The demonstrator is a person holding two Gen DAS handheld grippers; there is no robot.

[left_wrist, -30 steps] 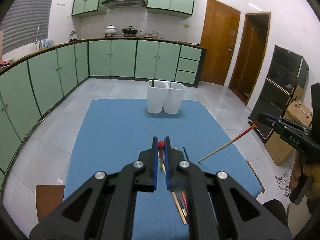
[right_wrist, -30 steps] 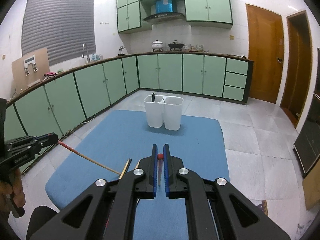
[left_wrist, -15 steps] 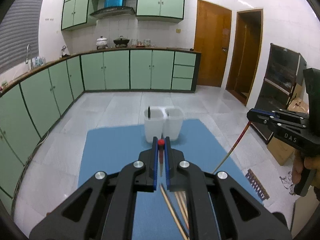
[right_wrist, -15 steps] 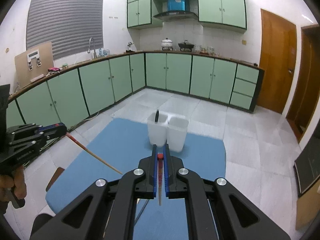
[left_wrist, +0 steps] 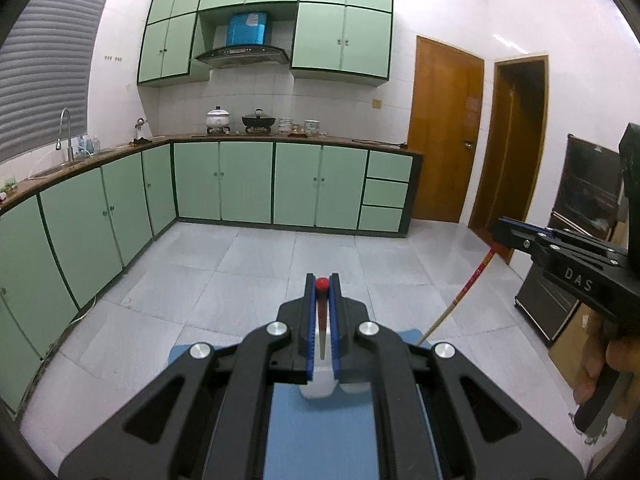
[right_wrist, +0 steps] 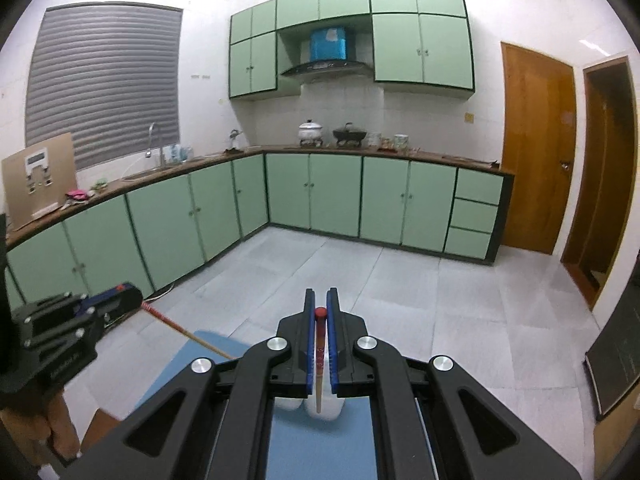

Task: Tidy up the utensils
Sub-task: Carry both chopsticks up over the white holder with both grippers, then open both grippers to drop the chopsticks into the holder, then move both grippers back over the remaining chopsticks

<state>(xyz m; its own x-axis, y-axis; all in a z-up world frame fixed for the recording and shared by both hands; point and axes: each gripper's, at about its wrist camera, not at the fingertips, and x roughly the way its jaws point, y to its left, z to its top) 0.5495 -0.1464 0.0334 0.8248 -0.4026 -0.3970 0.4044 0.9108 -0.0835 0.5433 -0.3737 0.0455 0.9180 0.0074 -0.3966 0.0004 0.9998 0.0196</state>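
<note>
Holding one chopstick apiece, both hands ride high over the blue mat. The left gripper (left_wrist: pixel 322 312) has its fingers closed on a red-topped chopstick (left_wrist: pixel 321 320), the red knob poking out just at the fingertips and the wooden shaft hanging down and back between the blue pads. The right gripper (right_wrist: pixel 321 320) matches it: fingers clamped on its own red-ended chopstick (right_wrist: pixel 319 364), long axis running steeply downward, pale tip pointing at the white holder (right_wrist: pixel 325 408) right beneath it.

That's the relation that counts: the white utensil holder (left_wrist: pixel 318 384) sits directly under and just ahead of both sets of fingers, mostly hidden behind them, so only slivers of its rim show. From the right wrist view the tip lines up over the nearer white compartment; which compartment the left stick is over I can't tell.

The right gripper's stick (left_wrist: pixel 464 292) slants down toward the mat's far edge (left_wrist: pixel 412 334) in the left view, and the left one's (right_wrist: pixel 180 330) does the same in the right view, so the two are side by side, well apart, with open floor all round. My read: next is a straight lowering, tips first, keeping each shaft clear of the holder's rim and the other hand.
</note>
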